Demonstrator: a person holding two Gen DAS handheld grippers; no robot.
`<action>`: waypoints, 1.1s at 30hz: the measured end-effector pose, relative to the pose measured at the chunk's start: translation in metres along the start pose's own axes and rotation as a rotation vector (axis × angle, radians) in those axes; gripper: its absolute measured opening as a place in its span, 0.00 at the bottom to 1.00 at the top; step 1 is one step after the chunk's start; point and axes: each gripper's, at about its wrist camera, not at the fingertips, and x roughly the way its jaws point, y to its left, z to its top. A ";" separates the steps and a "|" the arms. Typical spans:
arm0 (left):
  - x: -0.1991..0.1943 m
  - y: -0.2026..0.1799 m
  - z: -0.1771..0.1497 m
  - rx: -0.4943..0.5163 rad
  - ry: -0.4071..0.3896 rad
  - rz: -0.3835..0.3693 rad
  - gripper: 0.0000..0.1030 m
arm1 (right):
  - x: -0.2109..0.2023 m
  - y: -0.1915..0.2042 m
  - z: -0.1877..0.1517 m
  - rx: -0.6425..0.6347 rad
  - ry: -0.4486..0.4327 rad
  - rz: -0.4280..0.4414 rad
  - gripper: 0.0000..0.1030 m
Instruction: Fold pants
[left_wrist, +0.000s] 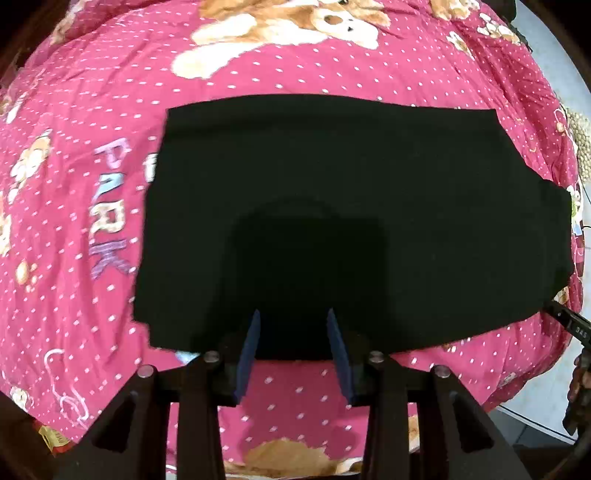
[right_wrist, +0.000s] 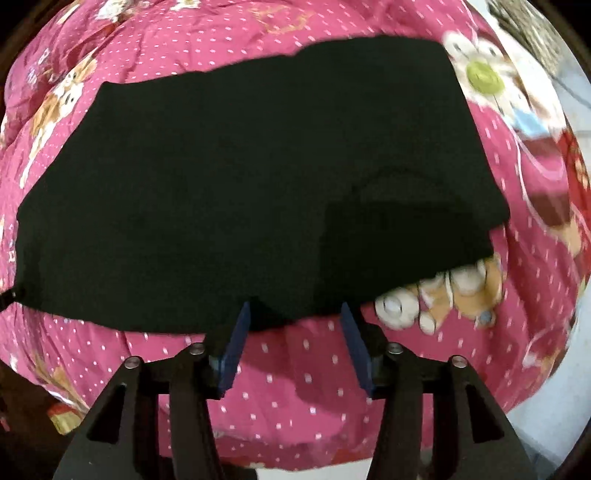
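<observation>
The black pants lie flat on the pink bedspread as a wide folded block; they also fill the middle of the right wrist view. My left gripper is open, its blue fingers apart at the pants' near edge, with nothing between them. My right gripper is open too, its fingers at the near edge of the pants, empty. The right gripper's tip shows at the right edge of the left wrist view.
The pink dotted bedspread with bear prints covers the bed on all sides of the pants. The bed's right edge and pale floor show at the lower right. The bedspread is wrinkled at the far side.
</observation>
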 end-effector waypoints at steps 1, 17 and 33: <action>-0.005 0.002 -0.003 -0.005 -0.011 -0.004 0.39 | -0.002 -0.002 -0.004 0.006 -0.002 -0.003 0.51; -0.096 -0.009 -0.032 0.018 -0.229 -0.035 0.39 | -0.068 0.051 -0.035 -0.121 -0.175 0.149 0.51; -0.131 -0.013 -0.031 0.058 -0.315 -0.035 0.39 | -0.092 0.133 -0.029 -0.275 -0.196 0.192 0.51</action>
